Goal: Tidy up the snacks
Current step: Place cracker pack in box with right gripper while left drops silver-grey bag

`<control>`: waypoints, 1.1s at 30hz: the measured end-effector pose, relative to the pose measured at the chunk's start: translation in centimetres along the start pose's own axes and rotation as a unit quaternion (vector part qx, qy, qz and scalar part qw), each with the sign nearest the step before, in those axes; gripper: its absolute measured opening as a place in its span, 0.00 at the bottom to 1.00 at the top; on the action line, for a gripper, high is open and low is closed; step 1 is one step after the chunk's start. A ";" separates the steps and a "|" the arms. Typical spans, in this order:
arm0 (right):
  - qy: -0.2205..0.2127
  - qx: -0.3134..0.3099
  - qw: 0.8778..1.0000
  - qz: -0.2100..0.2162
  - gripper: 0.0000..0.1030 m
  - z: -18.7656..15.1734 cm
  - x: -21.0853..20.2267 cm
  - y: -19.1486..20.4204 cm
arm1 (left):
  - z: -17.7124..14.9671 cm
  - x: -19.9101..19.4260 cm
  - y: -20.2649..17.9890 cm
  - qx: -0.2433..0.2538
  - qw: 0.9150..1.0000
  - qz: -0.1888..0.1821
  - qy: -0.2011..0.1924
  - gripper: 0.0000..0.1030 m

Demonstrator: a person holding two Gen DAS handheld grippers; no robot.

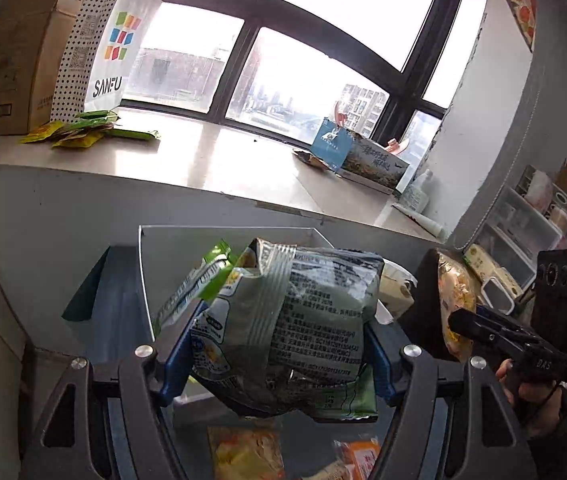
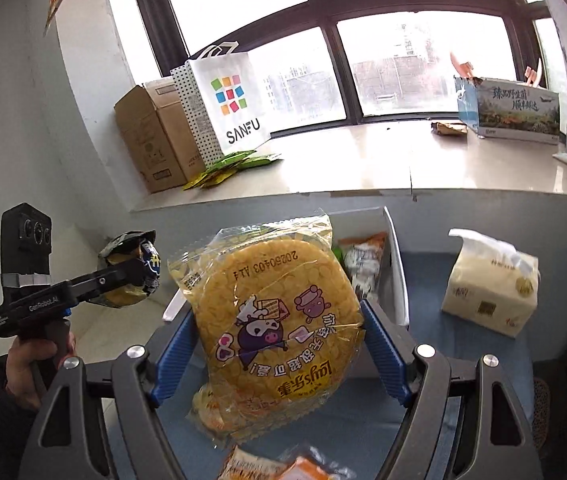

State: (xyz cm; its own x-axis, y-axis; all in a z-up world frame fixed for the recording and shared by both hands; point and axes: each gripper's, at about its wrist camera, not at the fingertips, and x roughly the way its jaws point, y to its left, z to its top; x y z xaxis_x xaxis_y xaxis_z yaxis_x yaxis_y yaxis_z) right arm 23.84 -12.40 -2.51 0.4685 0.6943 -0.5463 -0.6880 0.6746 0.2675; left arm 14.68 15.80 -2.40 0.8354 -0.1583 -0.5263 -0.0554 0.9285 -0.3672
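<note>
My left gripper point(image 1: 279, 354) is shut on a silver-green snack bag point(image 1: 295, 332), held in the air above a white bin point(image 1: 227, 236); it also shows at the left of the right wrist view point(image 2: 131, 276). My right gripper point(image 2: 279, 344) is shut on a yellow Lay's chip packet point(image 2: 275, 320), held above the blue surface by a white bin point(image 2: 397, 264) with snack packs inside. The right gripper also shows in the left wrist view point(image 1: 483, 328), with the packet point(image 1: 457, 300). Loose orange and yellow snack packs point(image 1: 247, 452) lie below.
A windowsill point(image 2: 363, 168) carries a cardboard box point(image 2: 151, 136), a SANFU paper bag point(image 2: 227, 100), green and yellow sachets point(image 2: 227, 168) and a printed carton point(image 2: 511, 108). A tissue pack point(image 2: 491, 284) stands on the blue surface at right. Storage drawers point(image 1: 519, 224) stand far right.
</note>
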 end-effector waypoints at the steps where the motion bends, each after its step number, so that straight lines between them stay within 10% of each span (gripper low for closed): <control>1: 0.000 -0.003 1.000 -0.009 0.80 1.0 0.9 -0.1 | 0.8 1.3 0.1 0.001 1.000 0.006 0.004 0.73; 10: 0.044 0.017 0.998 -0.042 0.81 5.5 8.4 -3.2 | 6.0 10.1 4.0 -0.028 0.997 0.060 0.041 0.76; 13: 0.049 0.040 0.997 -0.040 1.00 5.8 9.8 -4.3 | 5.9 12.3 5.5 -0.053 0.989 0.099 0.091 1.00; 33: 0.018 -0.020 1.000 -0.003 1.00 -0.1 2.7 -1.8 | -0.1 3.2 -0.8 0.085 0.991 0.084 0.062 1.00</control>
State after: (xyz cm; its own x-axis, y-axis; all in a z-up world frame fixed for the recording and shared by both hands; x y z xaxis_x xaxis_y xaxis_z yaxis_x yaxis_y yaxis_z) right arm 26.29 -11.79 -4.51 0.4526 0.6811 -0.5756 -0.7078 0.6670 0.2327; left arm 17.31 14.52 -3.91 0.7475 -0.0265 -0.6638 -0.0872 0.9867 -0.1375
